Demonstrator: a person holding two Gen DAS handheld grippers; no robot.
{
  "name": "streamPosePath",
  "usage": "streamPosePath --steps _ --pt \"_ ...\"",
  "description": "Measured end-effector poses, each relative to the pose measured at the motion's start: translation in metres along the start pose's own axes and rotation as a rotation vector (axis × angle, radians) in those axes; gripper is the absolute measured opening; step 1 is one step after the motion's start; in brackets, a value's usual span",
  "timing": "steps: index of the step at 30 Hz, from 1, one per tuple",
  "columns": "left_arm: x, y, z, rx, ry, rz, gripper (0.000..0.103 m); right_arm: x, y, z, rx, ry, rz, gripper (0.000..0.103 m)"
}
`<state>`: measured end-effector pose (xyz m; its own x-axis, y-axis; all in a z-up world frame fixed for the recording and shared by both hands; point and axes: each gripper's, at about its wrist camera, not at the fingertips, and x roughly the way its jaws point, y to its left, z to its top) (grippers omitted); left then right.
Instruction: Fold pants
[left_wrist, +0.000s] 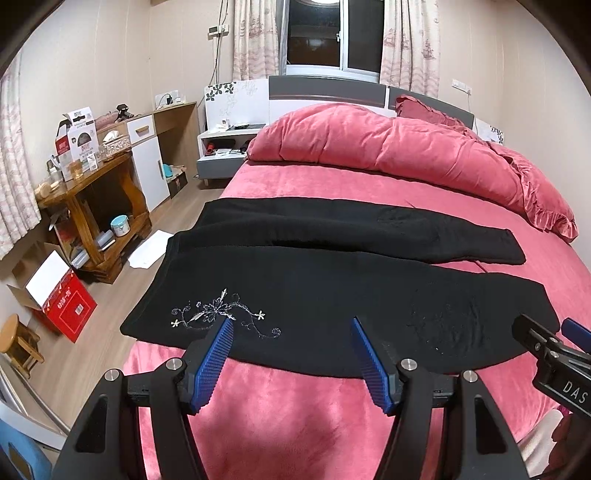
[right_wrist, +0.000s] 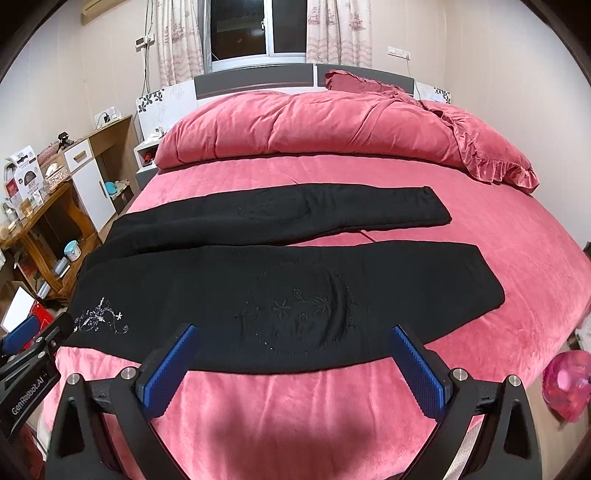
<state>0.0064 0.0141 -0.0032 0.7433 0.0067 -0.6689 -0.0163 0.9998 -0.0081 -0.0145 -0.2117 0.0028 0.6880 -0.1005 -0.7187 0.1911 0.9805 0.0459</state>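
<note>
Black pants (left_wrist: 314, 288) lie flat across the pink bed (left_wrist: 280, 417), waist at the left, the two legs spread apart toward the right. White flower embroidery (left_wrist: 218, 314) marks the near hip. My left gripper (left_wrist: 291, 328) is open and empty, just above the near edge of the pants by the embroidery. My right gripper (right_wrist: 293, 332) is open and empty over the near leg (right_wrist: 295, 302), at its round stitched patch. The right gripper also shows at the right edge of the left wrist view (left_wrist: 546, 336).
A rolled pink duvet (left_wrist: 388, 144) and pillow lie at the head of the bed. A wooden side table (left_wrist: 88, 206), a red box (left_wrist: 62, 299), a stool (left_wrist: 18, 343) and white paper on the floor stand left of the bed.
</note>
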Motion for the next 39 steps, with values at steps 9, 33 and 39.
streamPosePath --steps 9,33,39 --pt "0.002 0.001 -0.001 -0.002 0.005 0.005 0.067 0.002 0.0 -0.001 0.0 0.006 0.005 0.103" --pt "0.033 0.019 -0.009 -0.049 0.116 -0.07 0.067 0.016 -0.007 -0.006 0.011 0.02 0.061 0.103" --pt "0.054 0.04 -0.018 -0.144 0.185 -0.09 0.067 0.026 -0.012 -0.01 0.003 0.026 0.05 0.103"
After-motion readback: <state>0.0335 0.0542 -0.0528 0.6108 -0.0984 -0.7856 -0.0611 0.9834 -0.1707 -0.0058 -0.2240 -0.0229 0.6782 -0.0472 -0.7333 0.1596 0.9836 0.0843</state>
